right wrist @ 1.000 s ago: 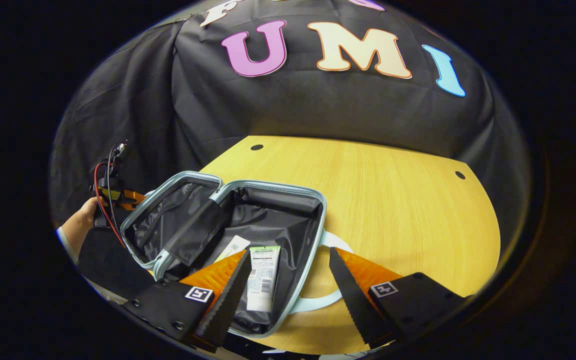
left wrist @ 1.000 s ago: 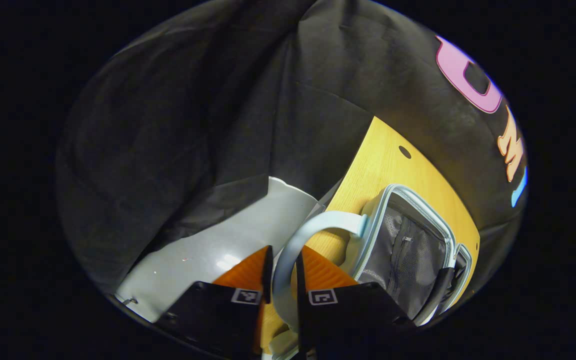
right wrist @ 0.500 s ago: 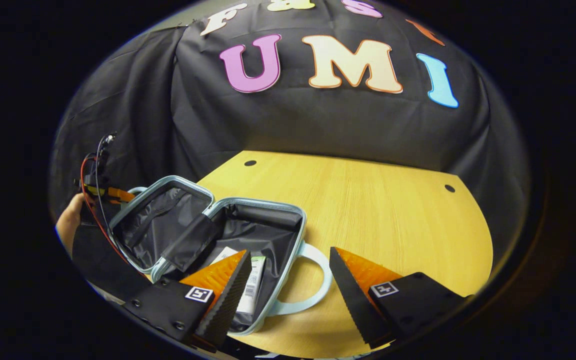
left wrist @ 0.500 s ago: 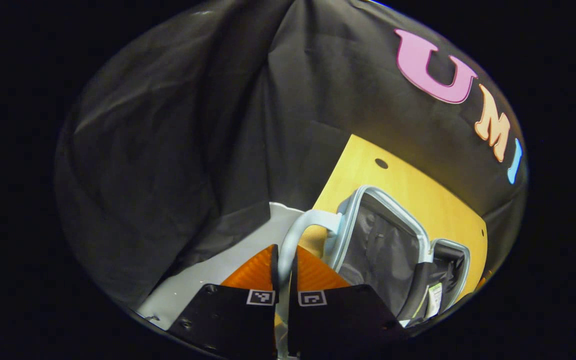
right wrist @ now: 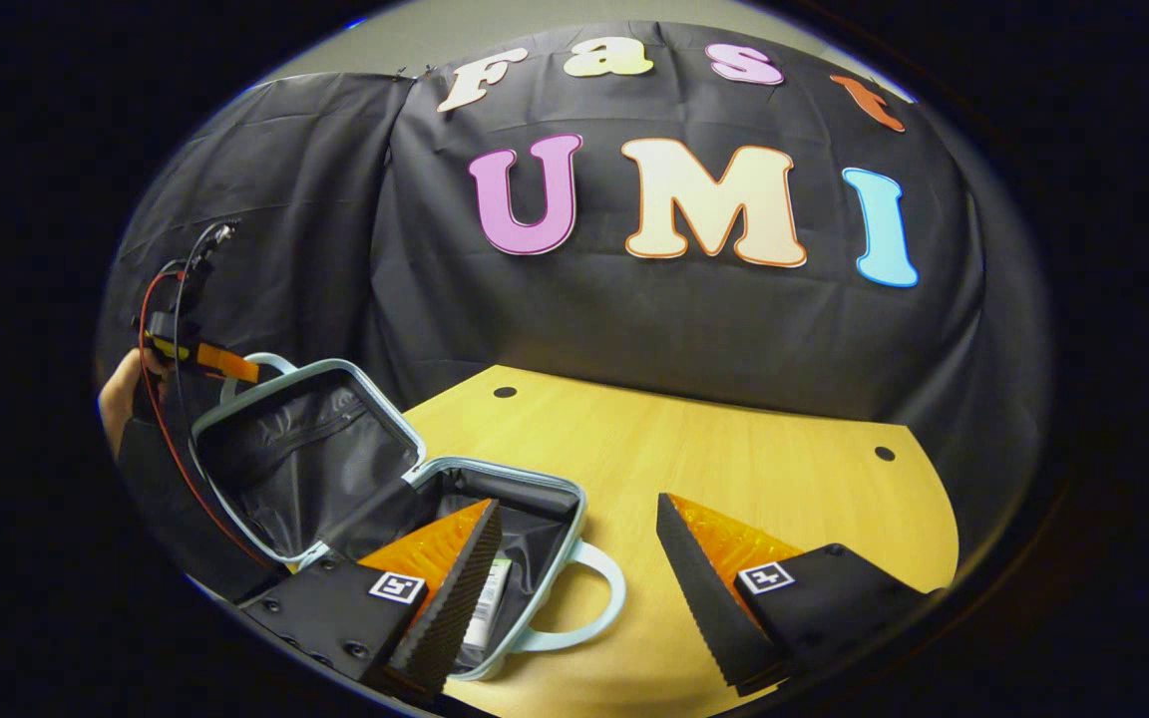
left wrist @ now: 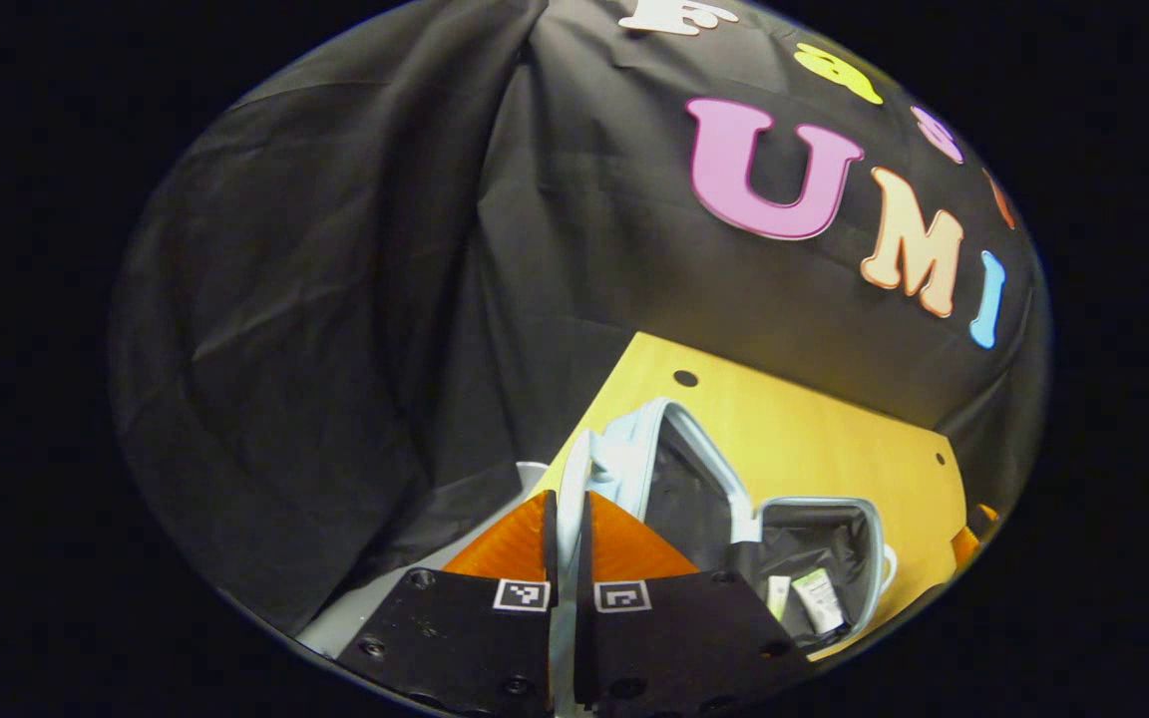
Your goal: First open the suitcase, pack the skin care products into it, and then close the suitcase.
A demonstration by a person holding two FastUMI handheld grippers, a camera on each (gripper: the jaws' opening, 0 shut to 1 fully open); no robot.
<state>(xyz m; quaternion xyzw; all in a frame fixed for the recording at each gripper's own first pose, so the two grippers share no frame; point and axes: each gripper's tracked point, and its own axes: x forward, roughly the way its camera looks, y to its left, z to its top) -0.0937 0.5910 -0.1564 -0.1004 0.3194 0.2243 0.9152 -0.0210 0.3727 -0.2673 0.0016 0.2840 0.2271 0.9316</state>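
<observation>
Bright overhead light falls on the wooden table (right wrist: 734, 469), which glows warm and sharp. The cloth wall behind it dims toward the rim, where fisheye distortion bends the table's edges. The suitcase (right wrist: 305, 469) lining sits in shadow.

Pale-blue suitcase (right wrist: 375, 399), black lining (right wrist: 305, 459)

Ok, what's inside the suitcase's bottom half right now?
Two skin care tubes lie on the dark lining of the suitcase. The right claw covers part of them in its own view.
</observation>
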